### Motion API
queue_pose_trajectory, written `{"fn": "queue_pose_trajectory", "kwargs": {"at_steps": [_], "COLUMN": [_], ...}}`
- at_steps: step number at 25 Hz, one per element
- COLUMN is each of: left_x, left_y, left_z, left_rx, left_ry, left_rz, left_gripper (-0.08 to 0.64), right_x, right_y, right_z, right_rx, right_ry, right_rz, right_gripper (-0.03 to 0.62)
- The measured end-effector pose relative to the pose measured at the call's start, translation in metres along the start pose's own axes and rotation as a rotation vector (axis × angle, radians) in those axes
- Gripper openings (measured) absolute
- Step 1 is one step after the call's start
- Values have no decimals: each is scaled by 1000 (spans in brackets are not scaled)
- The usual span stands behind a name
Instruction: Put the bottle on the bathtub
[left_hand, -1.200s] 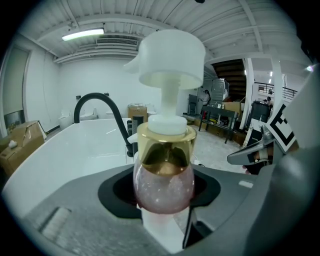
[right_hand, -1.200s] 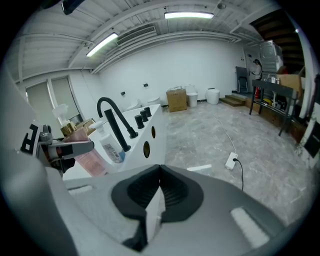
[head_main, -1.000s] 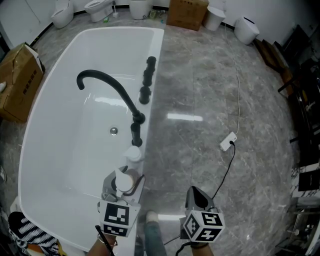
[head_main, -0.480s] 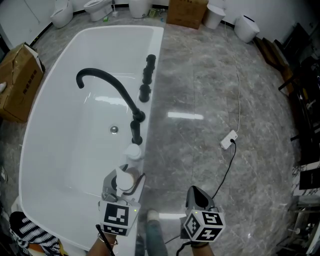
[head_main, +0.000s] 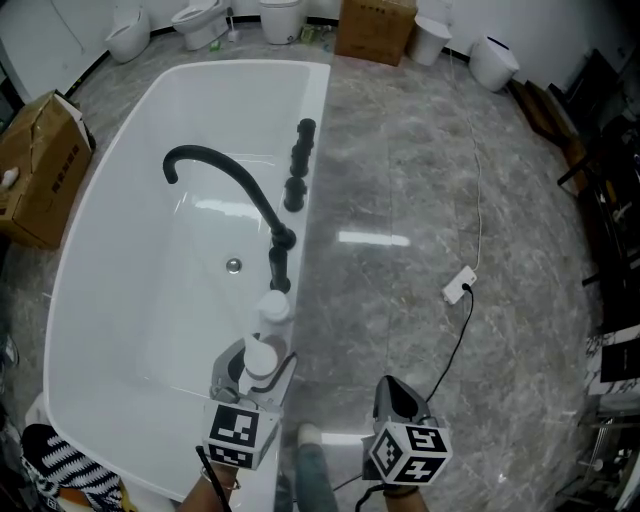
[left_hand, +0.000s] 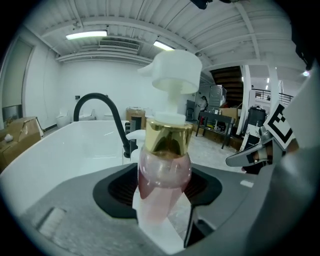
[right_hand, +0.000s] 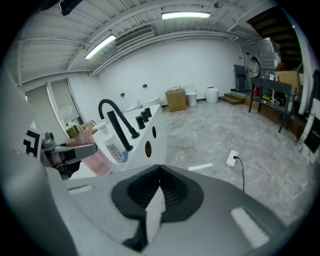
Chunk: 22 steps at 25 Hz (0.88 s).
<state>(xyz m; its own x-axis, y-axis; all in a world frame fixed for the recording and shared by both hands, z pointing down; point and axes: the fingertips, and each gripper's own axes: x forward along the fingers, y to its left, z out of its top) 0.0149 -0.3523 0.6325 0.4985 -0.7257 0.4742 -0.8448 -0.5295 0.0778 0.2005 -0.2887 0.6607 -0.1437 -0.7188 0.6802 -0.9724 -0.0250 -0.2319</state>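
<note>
Now the left gripper (head_main: 248, 372) clamps the pink bottle (left_hand: 164, 167) over the tub (head_main: 318, 110) rim, just beside a white bottle (head_main: 273, 306); the right gripper (head_main: 396, 392), jaws together and empty, hangs over the floor (head_main: 430, 180).

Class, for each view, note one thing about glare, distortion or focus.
Head view: glare streaks on the floor and in the bathtub. Left gripper view: fisheye bending, dark corners, bottle looming large. Right gripper view: same bending, ceiling lamp overexposed.
</note>
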Motion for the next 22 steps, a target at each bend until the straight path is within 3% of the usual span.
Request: {"fn": "queue_pose_trajectory", "kwargs": {"at_steps": [16,22], "left_x": [-61,-113], "left_y": [-9,-9], "left_z": [14,45], "left_rx": [35,11], "left_ry": [-6,-42], "left_rz": [11,34], "left_gripper": [268,269], "right_x": [-54,-99], "right_y": [37,59], "right_z": [9,25], "right_rx": [13,-87], "right_ry": [-38,-86], "right_rz": [29,14], "right_gripper": [3,3]}}
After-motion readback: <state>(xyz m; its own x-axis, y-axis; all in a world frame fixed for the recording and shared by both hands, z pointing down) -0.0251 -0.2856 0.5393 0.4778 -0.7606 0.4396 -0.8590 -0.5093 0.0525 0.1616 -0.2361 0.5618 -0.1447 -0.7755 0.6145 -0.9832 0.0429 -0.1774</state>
